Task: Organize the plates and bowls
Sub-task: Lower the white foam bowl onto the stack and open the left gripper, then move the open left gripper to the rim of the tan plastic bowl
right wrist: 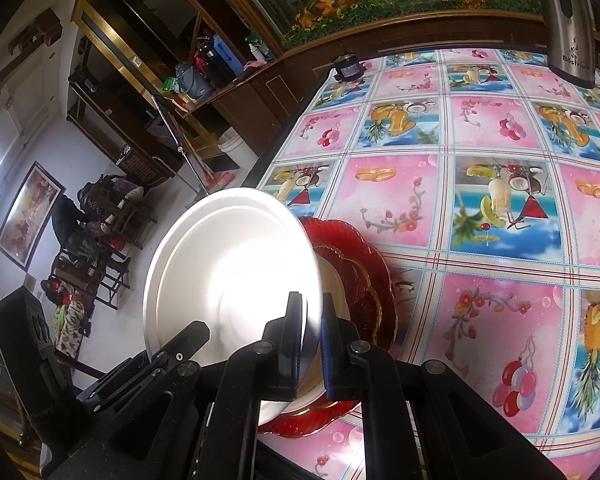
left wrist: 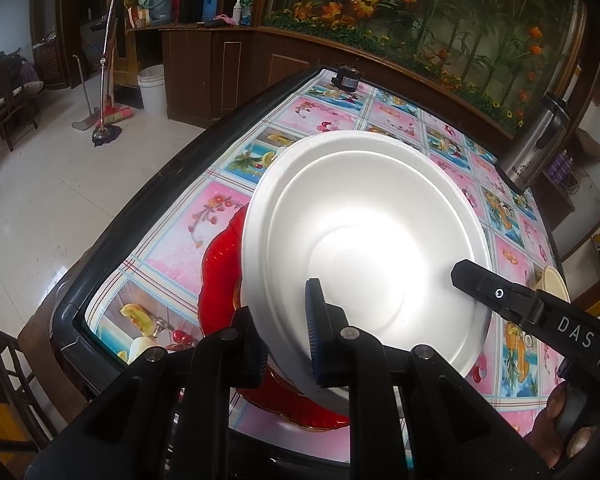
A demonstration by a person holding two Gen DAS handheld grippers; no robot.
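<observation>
plate (left wrist: 364, 240): round, white, matte | red dish (left wrist: 216, 280): scalloped, glossy

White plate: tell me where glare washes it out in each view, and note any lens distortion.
Left wrist: the white plate blows out at its centre, rim detail survives; the table edge bows.
Right wrist: the plate's middle is overexposed; the tablecloth grid bulges, corners vignette black.

Left gripper (left wrist: 284, 332) tipped down, jaws squeezed tight on white plate (left wrist: 364, 240) rim. Right gripper (right wrist: 312, 340) tipped down too, jaws squeezed on same plate's other side. Fingers (left wrist: 556, 412) wrap right handle.
</observation>
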